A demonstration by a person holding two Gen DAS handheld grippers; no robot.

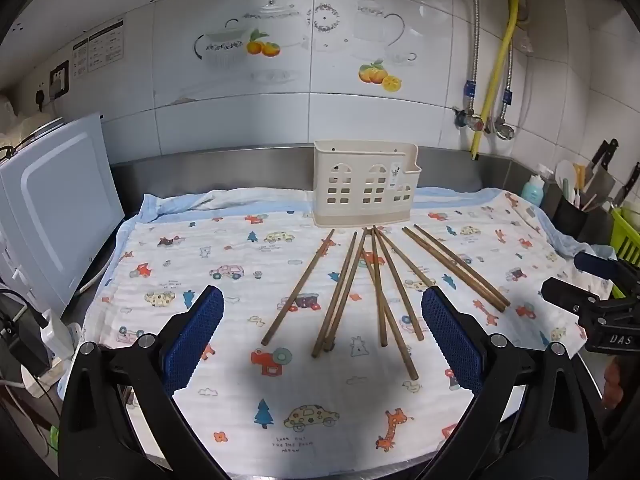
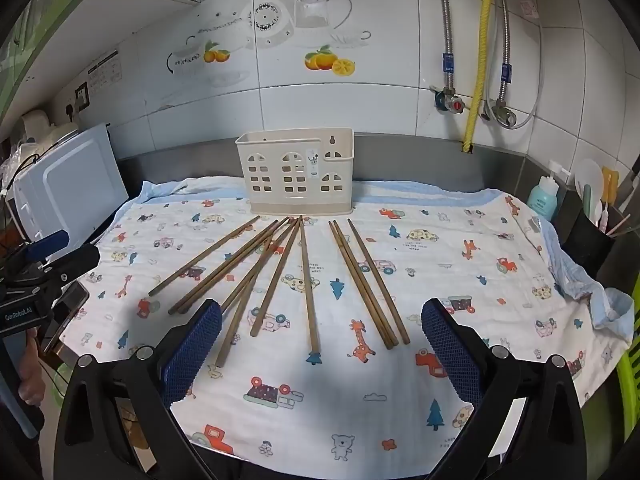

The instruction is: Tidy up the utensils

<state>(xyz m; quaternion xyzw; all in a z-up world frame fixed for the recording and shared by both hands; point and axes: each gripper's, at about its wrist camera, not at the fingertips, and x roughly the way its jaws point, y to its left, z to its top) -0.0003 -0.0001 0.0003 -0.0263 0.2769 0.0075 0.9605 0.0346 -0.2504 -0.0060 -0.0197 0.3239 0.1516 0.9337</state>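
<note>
Brown wooden chopsticks (image 1: 362, 284) (image 2: 280, 272) — thin, round, slightly tapered — lie fanned on the cloth (image 1: 240, 248) (image 2: 460, 248), their far tips gathered just before the holder (image 1: 364, 184) (image 2: 296, 172). Three lie apart to the right, nearly parallel. The holder is cream plastic, boxy and upright, pierced with arched and square window holes. The cloth is white, crinkled, printed with cars, trees and giraffes, edged in pale blue. The left gripper (image 1: 322, 340) and right gripper (image 2: 322, 344) hover over the near ends, both spread wide and empty — black arms, blue ribbed pads.
</note>
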